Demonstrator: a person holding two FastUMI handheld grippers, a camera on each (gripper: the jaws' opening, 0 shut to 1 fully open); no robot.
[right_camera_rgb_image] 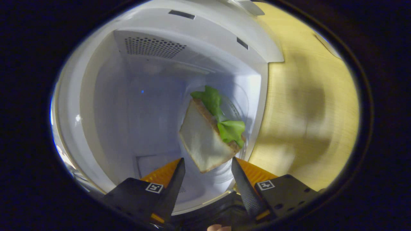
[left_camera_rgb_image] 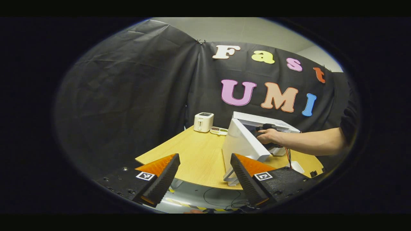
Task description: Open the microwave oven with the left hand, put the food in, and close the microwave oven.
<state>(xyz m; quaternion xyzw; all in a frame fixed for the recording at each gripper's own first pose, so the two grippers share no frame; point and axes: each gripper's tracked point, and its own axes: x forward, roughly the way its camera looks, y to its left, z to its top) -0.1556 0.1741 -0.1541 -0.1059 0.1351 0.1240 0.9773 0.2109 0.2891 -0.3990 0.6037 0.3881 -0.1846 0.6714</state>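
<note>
The white microwave point(left_camera_rgb_image: 257, 123) stands on the wooden table point(left_camera_rgb_image: 192, 150) with its door point(left_camera_rgb_image: 240, 142) swung open toward me. My left gripper point(left_camera_rgb_image: 204, 155) hangs open in front of the door, holding nothing. A person's hand point(left_camera_rgb_image: 268, 136) holds my right gripper point(left_camera_rgb_image: 268, 126) at the microwave's opening. In the right gripper view, a sandwich with green lettuce point(right_camera_rgb_image: 207, 136) lies in the white cavity point(right_camera_rgb_image: 144, 96) on the glass turntable point(right_camera_rgb_image: 239, 106). My right gripper point(right_camera_rgb_image: 207, 158) is open, its fingers on either side of the sandwich's near corner without touching it.
A white toaster point(left_camera_rgb_image: 203, 122) and a small flat box point(left_camera_rgb_image: 219, 130) sit at the back of the table, left of the microwave. A small white object point(left_camera_rgb_image: 297, 166) lies near the table's right edge. Cables point(left_camera_rgb_image: 224, 200) run on the floor below. The table point(right_camera_rgb_image: 305, 96) extends beside the cavity.
</note>
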